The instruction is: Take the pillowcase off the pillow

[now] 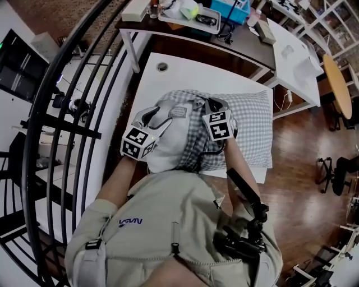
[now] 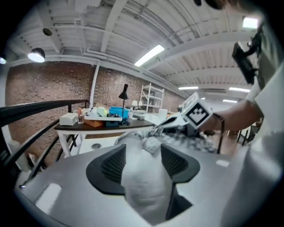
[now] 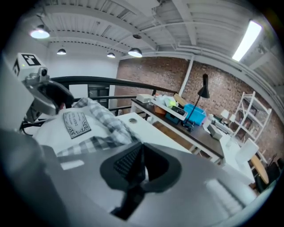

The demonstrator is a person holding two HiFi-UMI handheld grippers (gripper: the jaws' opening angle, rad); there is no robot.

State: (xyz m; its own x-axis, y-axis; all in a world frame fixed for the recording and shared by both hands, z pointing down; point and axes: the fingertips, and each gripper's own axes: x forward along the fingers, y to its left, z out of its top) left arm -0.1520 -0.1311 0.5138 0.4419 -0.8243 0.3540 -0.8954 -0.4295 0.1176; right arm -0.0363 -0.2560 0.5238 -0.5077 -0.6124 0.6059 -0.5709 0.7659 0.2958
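A pillow in a grey checked pillowcase [image 1: 252, 123] lies on the white table [image 1: 185, 70]. The case is pushed back at the near end, where the bare white pillow [image 1: 168, 146] bulges out toward me. My left gripper [image 1: 168, 115] sits over that bare end. Its jaws stand apart and the white pillow [image 2: 144, 186] swells up between the pads [image 2: 111, 166]. My right gripper [image 1: 206, 106] is at the case's bunched edge and is shut. Checked cloth [image 3: 88, 144] runs into its closed jaws [image 3: 141, 166]. A small printed label [image 3: 76, 122] shows on the white pillow.
A black curved railing [image 1: 84, 112] runs along the left. Behind the table stands a dark desk [image 1: 247, 47] with a tray, a blue box [image 1: 230, 8] and a lamp. A second white table [image 1: 291, 56] and a round wooden top [image 1: 339, 84] are at the right.
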